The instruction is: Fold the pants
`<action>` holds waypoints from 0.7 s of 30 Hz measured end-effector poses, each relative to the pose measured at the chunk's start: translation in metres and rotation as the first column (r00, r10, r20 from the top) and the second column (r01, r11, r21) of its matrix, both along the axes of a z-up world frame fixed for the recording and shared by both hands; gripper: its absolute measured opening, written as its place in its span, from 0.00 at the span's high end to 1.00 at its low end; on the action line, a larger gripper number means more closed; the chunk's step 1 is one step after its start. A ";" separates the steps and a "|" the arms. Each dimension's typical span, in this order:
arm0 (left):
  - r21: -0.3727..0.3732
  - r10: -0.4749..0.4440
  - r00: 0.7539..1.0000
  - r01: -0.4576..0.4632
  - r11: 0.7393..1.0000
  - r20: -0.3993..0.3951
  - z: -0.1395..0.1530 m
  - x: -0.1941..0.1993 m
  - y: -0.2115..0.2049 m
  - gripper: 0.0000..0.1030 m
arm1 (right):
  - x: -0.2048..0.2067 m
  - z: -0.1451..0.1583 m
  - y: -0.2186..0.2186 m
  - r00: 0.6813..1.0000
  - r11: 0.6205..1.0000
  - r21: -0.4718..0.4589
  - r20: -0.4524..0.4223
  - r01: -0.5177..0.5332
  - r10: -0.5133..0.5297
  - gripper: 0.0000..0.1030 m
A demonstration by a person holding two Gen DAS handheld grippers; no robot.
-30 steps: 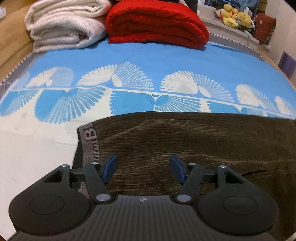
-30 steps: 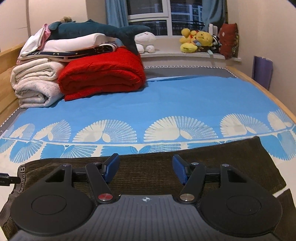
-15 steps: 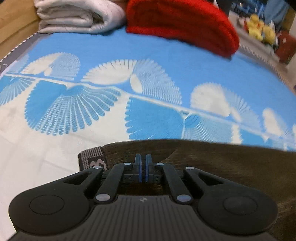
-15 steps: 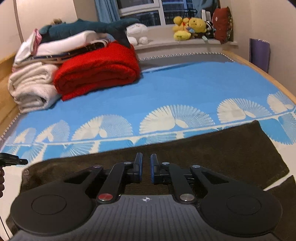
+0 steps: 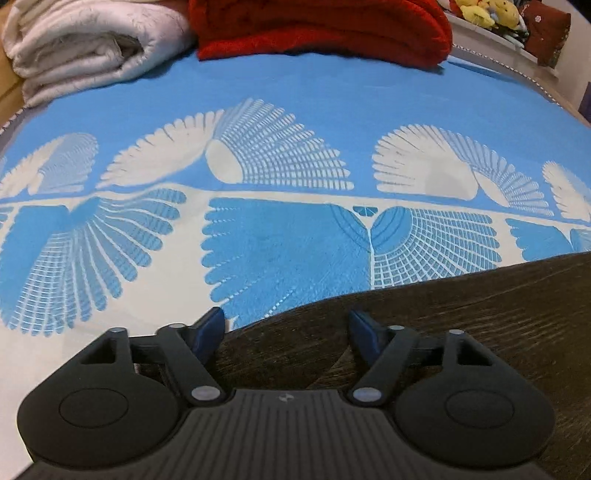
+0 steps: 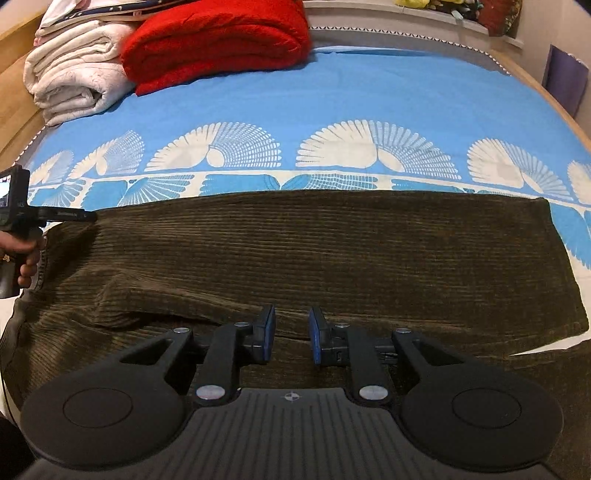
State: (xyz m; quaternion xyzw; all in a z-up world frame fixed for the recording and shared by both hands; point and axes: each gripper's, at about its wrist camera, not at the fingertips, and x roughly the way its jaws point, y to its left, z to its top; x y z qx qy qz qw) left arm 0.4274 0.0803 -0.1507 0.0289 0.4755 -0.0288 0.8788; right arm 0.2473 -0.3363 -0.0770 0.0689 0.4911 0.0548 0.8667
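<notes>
Dark brown corduroy pants [image 6: 332,254] lie flat across the blue-and-white bedsheet [image 6: 369,103], one leg folded over the other. In the left wrist view only their far edge [image 5: 461,302] shows. My left gripper [image 5: 286,325] is open and empty above the waist end of the pants; it also shows at the left edge of the right wrist view [image 6: 55,216]. My right gripper [image 6: 291,332] is partly open, its blue pads a little apart, low over the front fold of the pants and holding nothing.
A folded red blanket [image 6: 218,40] and folded white bedding [image 6: 74,77] are stacked at the head of the bed. Plush toys [image 5: 487,13] sit on the window ledge. A wooden bed frame [image 6: 543,92] runs along the right side.
Both grippers shut on the pants half a second ago and have now opened, the left wide, the right a little. The left gripper has moved left, off the waistband.
</notes>
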 end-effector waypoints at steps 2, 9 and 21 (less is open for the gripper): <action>-0.012 -0.057 0.998 0.057 0.998 -0.012 0.002 0.000 -0.002 0.72 | 0.002 0.000 -0.002 1.000 1.000 -0.008 -0.002 0.001 -0.001 0.80; 0.052 -0.154 0.987 0.152 0.987 0.039 0.032 -0.023 -0.016 0.98 | 0.002 -0.005 -0.016 0.999 0.999 -0.032 -0.011 0.035 -0.036 0.80; 0.108 -0.329 0.936 0.317 0.942 0.123 0.137 -0.197 -0.044 1.00 | -0.019 -0.001 -0.037 0.988 0.987 -0.039 0.009 0.153 -0.153 0.80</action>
